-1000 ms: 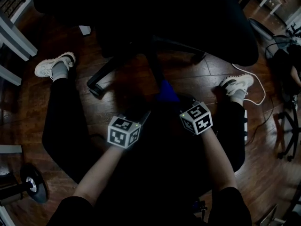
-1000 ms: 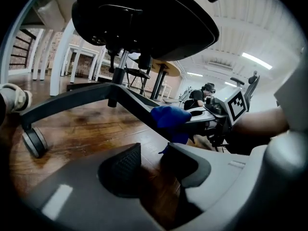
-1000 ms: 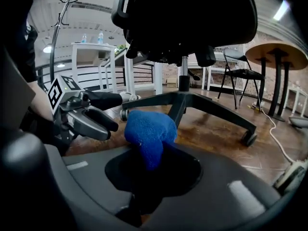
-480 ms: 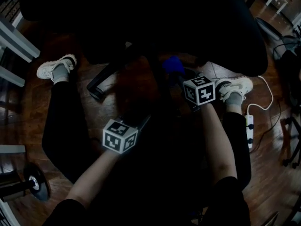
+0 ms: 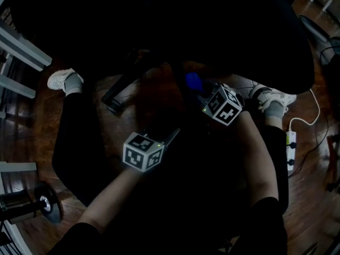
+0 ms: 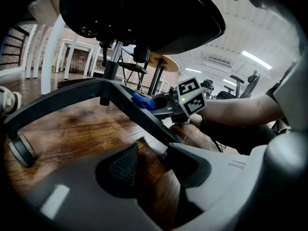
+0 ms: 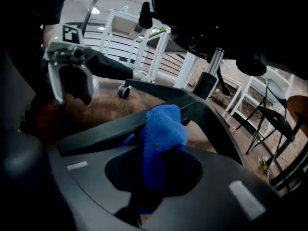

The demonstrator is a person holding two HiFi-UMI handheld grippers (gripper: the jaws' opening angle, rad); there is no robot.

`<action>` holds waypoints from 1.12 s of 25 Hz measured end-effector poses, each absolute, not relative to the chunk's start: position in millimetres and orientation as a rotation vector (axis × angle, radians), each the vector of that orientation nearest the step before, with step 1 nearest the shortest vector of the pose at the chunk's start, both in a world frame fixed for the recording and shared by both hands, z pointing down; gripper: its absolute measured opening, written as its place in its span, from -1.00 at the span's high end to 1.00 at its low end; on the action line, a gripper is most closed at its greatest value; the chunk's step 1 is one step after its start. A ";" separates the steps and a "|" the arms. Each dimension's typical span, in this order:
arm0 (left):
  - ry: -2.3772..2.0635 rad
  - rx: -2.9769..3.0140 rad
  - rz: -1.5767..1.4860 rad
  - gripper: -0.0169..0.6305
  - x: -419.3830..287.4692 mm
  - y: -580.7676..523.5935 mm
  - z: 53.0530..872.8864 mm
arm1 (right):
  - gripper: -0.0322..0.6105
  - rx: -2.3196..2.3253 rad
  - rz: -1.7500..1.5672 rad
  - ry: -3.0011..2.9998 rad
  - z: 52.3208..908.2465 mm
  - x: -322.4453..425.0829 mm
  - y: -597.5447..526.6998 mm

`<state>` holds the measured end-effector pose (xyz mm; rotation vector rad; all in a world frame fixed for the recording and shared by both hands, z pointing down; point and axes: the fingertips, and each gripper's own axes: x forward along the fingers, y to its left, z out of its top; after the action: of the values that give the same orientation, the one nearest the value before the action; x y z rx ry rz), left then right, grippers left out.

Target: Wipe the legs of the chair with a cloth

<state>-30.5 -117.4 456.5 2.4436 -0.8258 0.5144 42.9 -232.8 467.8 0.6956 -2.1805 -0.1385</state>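
A black office chair stands over me, with its dark seat (image 5: 159, 20) filling the top of the head view. One leg (image 6: 139, 114) of its star base runs down from the hub toward my left gripper (image 6: 151, 165). That gripper is open, the leg's end lies by its right jaw, and bare floor shows between the pads. My right gripper (image 7: 158, 174) is shut on a blue cloth (image 7: 161, 129) and presses it on the same leg (image 7: 96, 131), close to the hub. The cloth (image 5: 193, 81) also shows as a blue spot ahead of the right marker cube (image 5: 223, 105).
The person's two white shoes (image 5: 62, 80) (image 5: 273, 101) rest on the wooden floor either side of the base. A caster (image 6: 21, 150) ends another leg at left. A power strip (image 5: 290, 145) with a white cable lies at right, a weight disc (image 5: 50, 209) lower left.
My right gripper has slid the cloth along the leg away from the person, toward the hub, and rolled over. The left gripper has hardly moved.
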 end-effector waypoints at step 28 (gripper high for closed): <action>-1.204 1.986 0.404 0.19 30.8 -170.9 466.9 | 0.66 1.034 -0.084 -2.072 447.4 125.8 -151.8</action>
<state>30.8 -170.9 466.9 1.9863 -1.2041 0.4036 125.8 -151.8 447.4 1.0339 -2.0721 -0.0839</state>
